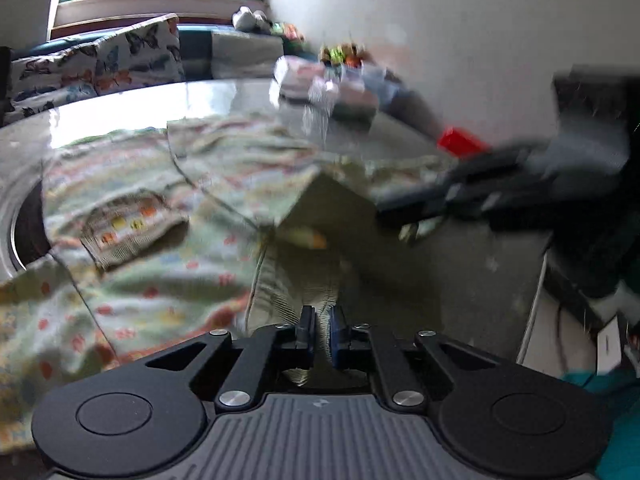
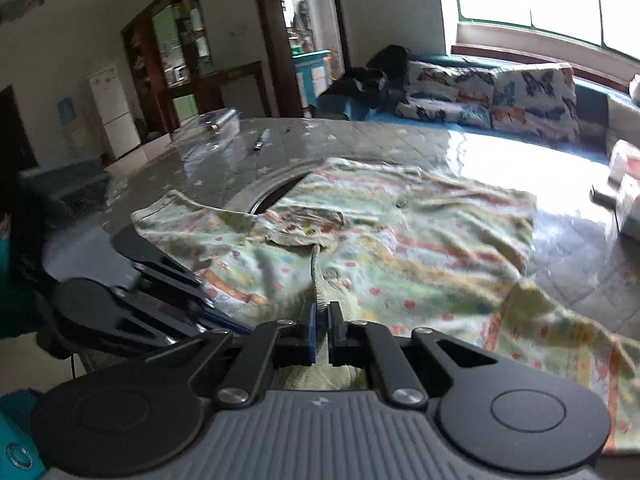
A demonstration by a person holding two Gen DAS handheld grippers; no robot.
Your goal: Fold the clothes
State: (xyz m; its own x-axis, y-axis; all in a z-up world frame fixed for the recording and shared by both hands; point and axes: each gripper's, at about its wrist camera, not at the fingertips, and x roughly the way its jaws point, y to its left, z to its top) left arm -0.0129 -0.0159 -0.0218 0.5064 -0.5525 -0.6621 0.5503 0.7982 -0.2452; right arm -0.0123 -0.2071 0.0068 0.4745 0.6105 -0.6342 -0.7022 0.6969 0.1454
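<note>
Left gripper [image 1: 319,330] clenched on ribbed hem of patterned garment [image 1: 160,264]; right gripper [image 2: 323,330] likewise pinching ribbed edge of garment [image 2: 400,240]. Garment spread flat across glossy table [image 2: 360,136], 1 corner draped over near edge. Butterfly-print sofa [image 2: 492,96] beyond.

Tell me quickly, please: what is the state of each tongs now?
Left tongs: closed on the ribbed hem of the patterned garment.
Right tongs: closed on the same garment's ribbed edge.
</note>
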